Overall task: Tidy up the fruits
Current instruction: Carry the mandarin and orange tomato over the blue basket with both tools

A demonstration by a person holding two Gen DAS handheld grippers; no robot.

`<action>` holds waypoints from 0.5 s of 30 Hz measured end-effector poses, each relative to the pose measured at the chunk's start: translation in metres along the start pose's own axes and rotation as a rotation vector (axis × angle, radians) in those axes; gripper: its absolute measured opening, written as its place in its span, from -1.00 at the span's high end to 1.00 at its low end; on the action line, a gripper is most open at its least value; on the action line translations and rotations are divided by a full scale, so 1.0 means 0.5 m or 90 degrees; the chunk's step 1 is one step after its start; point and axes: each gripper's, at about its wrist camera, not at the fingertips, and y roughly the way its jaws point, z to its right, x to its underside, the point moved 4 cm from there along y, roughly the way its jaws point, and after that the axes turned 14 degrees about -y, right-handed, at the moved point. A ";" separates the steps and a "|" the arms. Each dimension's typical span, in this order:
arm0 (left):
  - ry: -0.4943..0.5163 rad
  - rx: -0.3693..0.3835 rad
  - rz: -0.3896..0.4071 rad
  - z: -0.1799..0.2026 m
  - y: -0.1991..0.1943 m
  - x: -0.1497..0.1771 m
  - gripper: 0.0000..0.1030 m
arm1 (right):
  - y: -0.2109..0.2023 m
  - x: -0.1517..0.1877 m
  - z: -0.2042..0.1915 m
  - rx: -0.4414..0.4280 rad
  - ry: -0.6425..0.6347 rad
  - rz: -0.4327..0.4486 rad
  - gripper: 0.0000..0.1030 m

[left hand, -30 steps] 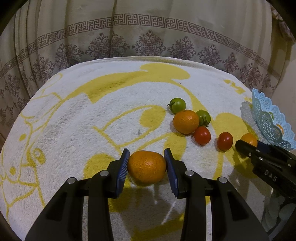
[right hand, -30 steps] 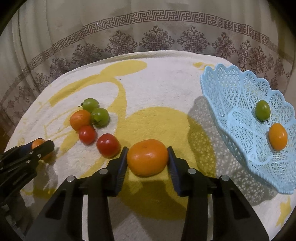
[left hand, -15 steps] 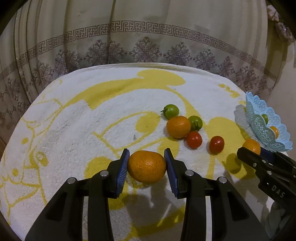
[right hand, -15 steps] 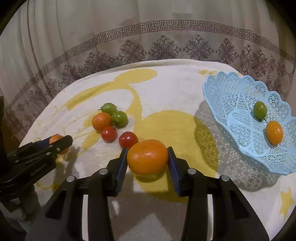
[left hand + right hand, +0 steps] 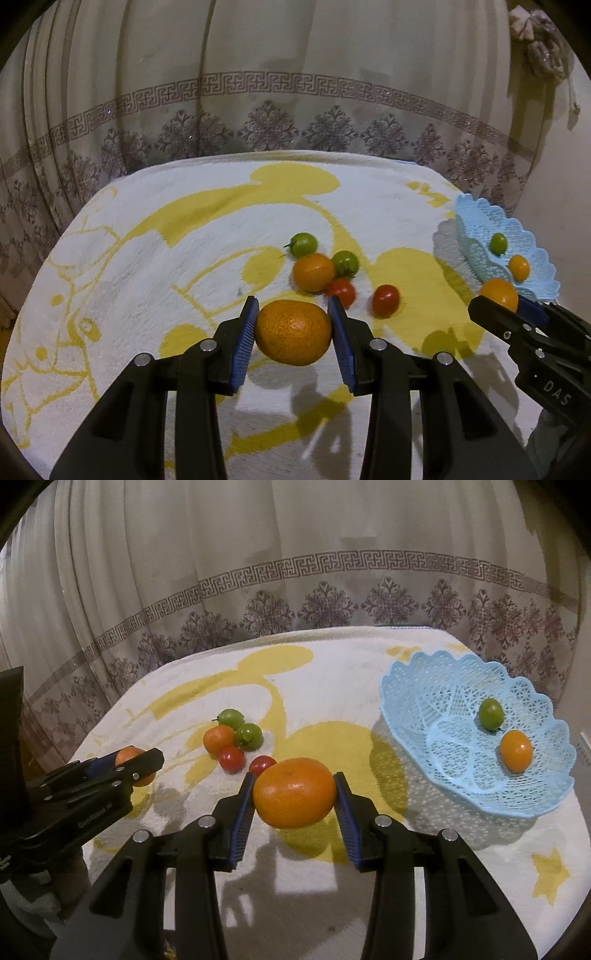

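My left gripper (image 5: pixel 293 334) is shut on an orange (image 5: pixel 293 332) and holds it above the towel. My right gripper (image 5: pixel 294 794) is shut on a second orange (image 5: pixel 294 792), also lifted; it shows in the left wrist view (image 5: pixel 498 293) too. The light blue lattice basket (image 5: pixel 535 794) stands at the right and holds a green tomato (image 5: pixel 490 713) and a small orange (image 5: pixel 516 750). A cluster on the towel has an orange (image 5: pixel 218 738), two green tomatoes (image 5: pixel 229 717) (image 5: pixel 249 735) and two red tomatoes (image 5: pixel 231 759) (image 5: pixel 261 763).
A white towel with yellow patterns (image 5: pixel 147 258) covers the table. A patterned curtain (image 5: pixel 295 572) hangs close behind the far edge. The left gripper body (image 5: pixel 74 794) sits at the left in the right wrist view.
Both grippers have risen with their oranges, so the towel and fruit cluster look farther away. The right gripper's orange has lifted off the towel.
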 end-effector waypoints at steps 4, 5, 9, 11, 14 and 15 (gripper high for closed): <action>0.014 0.009 0.006 0.028 -0.012 -0.001 0.24 | -0.015 0.001 0.012 0.004 0.007 0.008 0.16; 0.017 0.012 0.008 0.036 -0.015 -0.001 0.24 | -0.020 0.001 0.018 0.005 0.010 0.011 0.16; 0.029 0.017 0.014 0.059 -0.022 -0.002 0.24 | -0.037 -0.001 0.036 0.014 0.019 0.022 0.16; 0.035 0.020 0.017 0.072 -0.025 -0.004 0.24 | -0.045 -0.003 0.046 0.019 0.022 0.029 0.16; 0.044 0.022 0.021 0.091 -0.027 -0.009 0.24 | -0.059 -0.008 0.063 0.028 0.027 0.039 0.16; 0.048 0.023 0.023 0.097 -0.028 -0.010 0.24 | -0.064 -0.010 0.070 0.032 0.030 0.043 0.16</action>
